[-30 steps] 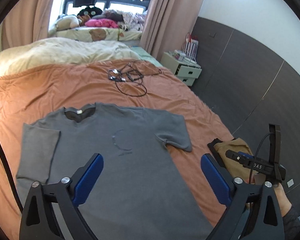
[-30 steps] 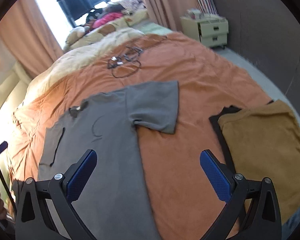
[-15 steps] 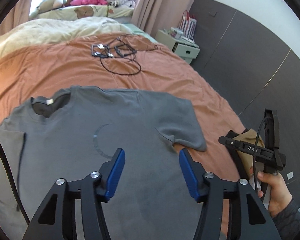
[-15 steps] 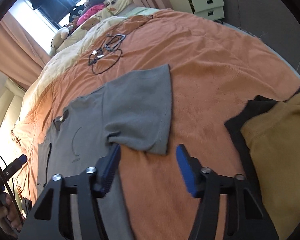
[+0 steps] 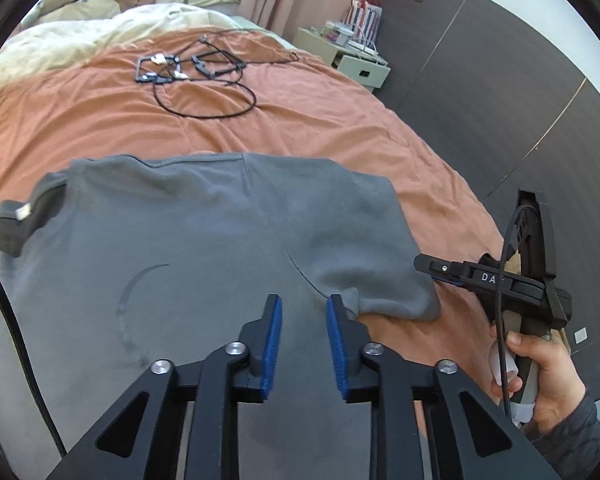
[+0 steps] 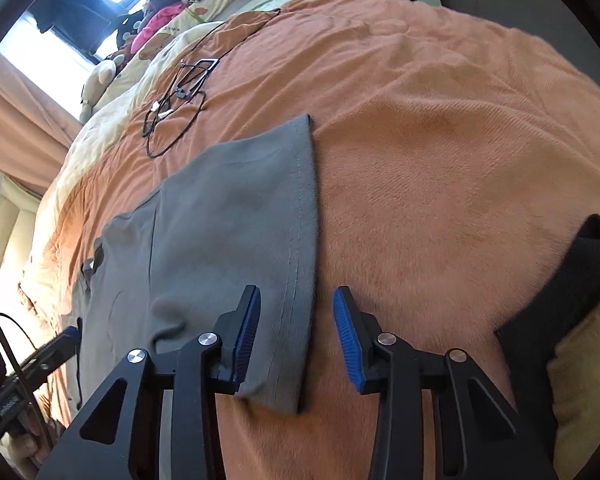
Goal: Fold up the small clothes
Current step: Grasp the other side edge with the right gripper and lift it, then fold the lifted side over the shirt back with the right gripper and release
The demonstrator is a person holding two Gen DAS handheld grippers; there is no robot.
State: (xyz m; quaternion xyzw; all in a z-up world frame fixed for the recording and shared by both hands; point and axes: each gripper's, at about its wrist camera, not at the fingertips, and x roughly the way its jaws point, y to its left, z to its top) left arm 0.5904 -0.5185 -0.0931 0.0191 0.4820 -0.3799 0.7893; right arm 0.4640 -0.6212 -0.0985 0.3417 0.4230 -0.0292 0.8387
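The left tongs [image 5: 302, 300], jaws just narrowed but gripping nothing, hover over the armpit seam of the grey cotton T-shirt [image 5: 204, 232]. The right tongs [image 6: 296, 298], likewise closing yet still parted, straddle its sleeve hem. The shirt lies flat on the orange blanket-covered bed [image 6: 420, 140], near tangled black cables [image 5: 196, 76].

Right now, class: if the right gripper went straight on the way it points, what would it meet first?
Probably the hemmed edge of the grey T-shirt's sleeve, lying between its half-closed jaws; depth is unclear.
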